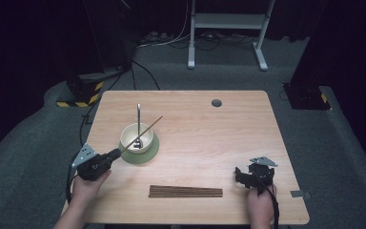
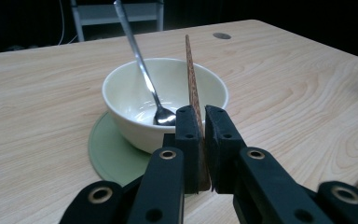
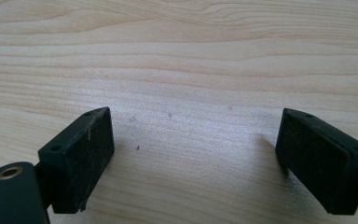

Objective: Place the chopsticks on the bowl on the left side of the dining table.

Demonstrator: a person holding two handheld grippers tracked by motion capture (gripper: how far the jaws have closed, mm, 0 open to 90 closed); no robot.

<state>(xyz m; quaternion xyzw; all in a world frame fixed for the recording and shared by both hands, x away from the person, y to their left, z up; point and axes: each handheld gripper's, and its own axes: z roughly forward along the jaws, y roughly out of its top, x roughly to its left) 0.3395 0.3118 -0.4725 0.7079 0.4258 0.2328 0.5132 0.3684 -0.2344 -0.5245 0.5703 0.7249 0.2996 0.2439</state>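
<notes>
The left gripper [image 2: 200, 116] has its fingers clenched on 1 chopstick [image 1: 145, 130], angled up across the bowl [image 1: 136, 137] beside the spoon [image 1: 138, 121]. Judging by this, lower the tip slowly inside the rim. The right gripper [image 1: 253, 177] rests released over bare desk [image 1: 209, 143].

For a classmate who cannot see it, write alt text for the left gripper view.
The left gripper, jaws shut, holds a brown wooden chopstick that points up and away over a white bowl. A metal spoon leans in the bowl, which sits on a green coaster on a light wooden table.
</notes>
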